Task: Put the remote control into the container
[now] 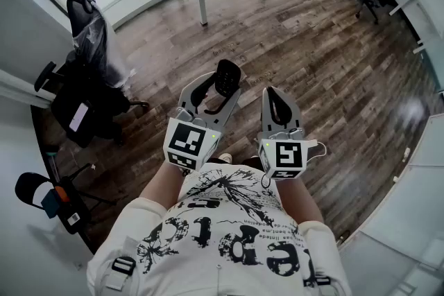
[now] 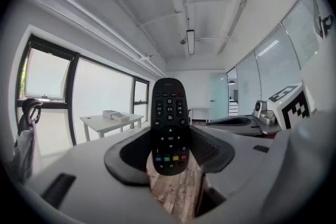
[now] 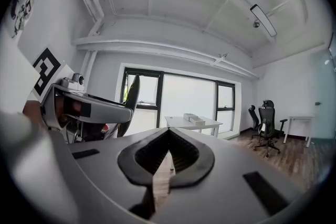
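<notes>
- The left tongs (image 2: 170, 140) stand wide, pads pressed on the lower half of the remote control (image 2: 169, 113).
- The remote stands upright between them, buttons facing the camera, its top rising above the tips.
- The right tongs (image 3: 169, 136), just beside, are closed together on nothing.
- Both hang above the wooden floor (image 1: 312, 45).

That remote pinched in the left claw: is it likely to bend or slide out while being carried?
Probably stiff: the remote control stands straight, unsupported above the left gripper. Its smooth plastic shell looks slippery, though the ribbed pads should help. Held only near its lower end, it might pivot if bumped.
</notes>
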Available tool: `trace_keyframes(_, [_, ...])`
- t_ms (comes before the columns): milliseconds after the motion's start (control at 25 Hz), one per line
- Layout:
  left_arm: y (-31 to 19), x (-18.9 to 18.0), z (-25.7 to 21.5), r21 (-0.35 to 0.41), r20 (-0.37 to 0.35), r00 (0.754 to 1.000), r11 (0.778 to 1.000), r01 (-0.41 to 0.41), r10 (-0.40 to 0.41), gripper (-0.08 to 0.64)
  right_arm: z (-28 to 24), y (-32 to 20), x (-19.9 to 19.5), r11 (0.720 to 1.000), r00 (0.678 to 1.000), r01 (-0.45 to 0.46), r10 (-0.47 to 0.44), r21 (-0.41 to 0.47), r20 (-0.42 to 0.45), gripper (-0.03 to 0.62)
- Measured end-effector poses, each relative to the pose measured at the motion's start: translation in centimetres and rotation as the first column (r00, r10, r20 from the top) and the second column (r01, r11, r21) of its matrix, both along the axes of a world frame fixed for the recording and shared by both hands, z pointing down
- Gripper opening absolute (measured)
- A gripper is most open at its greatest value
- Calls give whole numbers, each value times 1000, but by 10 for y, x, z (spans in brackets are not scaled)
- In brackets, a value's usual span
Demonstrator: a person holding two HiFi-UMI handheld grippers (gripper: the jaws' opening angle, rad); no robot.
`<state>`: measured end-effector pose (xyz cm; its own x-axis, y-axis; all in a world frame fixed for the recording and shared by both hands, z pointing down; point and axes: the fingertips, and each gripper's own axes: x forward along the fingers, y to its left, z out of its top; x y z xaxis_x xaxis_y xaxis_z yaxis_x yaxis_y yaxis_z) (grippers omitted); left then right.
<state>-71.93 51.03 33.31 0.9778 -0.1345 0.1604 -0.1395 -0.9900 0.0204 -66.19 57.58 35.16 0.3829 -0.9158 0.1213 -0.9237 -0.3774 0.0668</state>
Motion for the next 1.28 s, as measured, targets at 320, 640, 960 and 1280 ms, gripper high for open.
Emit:
trace_keyframes(320, [3,2,-6,1,-4,1000,1000,-21,21,235,-7,-2,3,1000,1000,5,-5,1,-22,3])
trace_keyframes(640, [3,-6,-3,-5,-3,1000,1000,-13,13,235,-4,5,8,998,999,-33,33,44,7,3])
trace_keyframes(960, [-4,-2,0,-24,-15,1000,1000,9,-9,235,9,1,18,996,997,-57,54,62,62,3])
trace_keyframes(1280, [-14,24,7,-23,8,997,996,82,-82,235,10,-9,58,997,998,-17,13,70,57,3])
